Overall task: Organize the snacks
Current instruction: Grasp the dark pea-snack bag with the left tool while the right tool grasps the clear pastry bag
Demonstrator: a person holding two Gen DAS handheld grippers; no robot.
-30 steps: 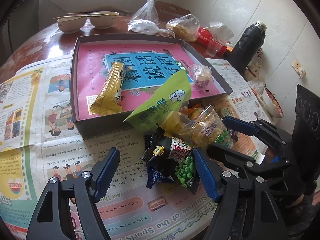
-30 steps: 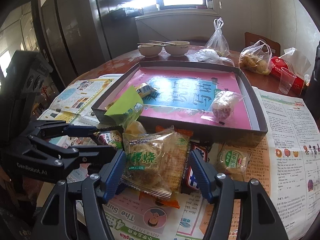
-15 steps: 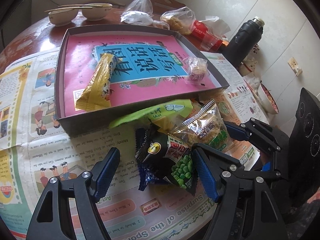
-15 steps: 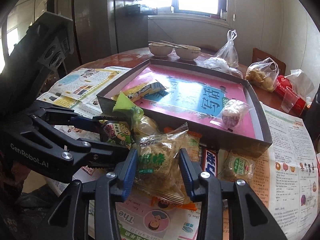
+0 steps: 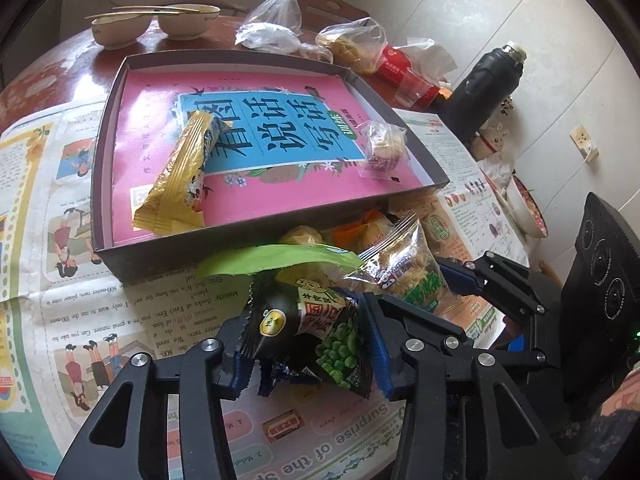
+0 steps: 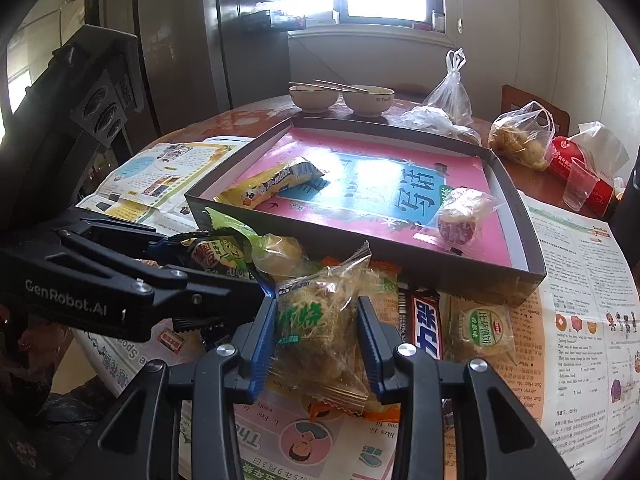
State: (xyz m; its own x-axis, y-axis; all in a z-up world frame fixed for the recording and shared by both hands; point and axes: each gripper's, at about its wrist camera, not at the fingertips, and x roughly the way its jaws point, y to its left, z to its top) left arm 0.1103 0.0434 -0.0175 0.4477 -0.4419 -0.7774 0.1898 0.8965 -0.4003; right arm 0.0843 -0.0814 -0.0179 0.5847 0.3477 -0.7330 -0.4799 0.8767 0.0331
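Landmark: dark cardboard box (image 5: 256,240), shallow, on the newspaper-covered desk (image 5: 120,320); a pink-and-blue booklet (image 5: 280,128) lines its floor.
Left hand-held gripper (image 5: 304,344): jaws just closing; pads now clamped on a black pea-snack pouch (image 5: 320,336) just in front of the box's near wall. Pouch long axis runs roughly across the jaws, tilted.
Right hand-held gripper (image 6: 316,336): jaws just closing; clenched on a clear noodle-snack pack (image 6: 316,320), also in front of the near wall, long axis pointing away toward the box.
In box: 2 snacks: 1 yellow bar (image 5: 180,176), long axis slanting toward the far wall; 1 clear-wrapped round cake (image 5: 382,148) by the right wall.
Loose pile in front of box: green pouch (image 5: 280,258), chocolate bar (image 6: 426,328), round green-label pastry (image 6: 482,330), orange wrapper under the noodle pack.
Behind box: 2 bowls (image 6: 340,98) w/ chopsticks, 2 plastic bags, red pack, clear cup.
In the way: box's near wall stands between both held packs and the box floor.
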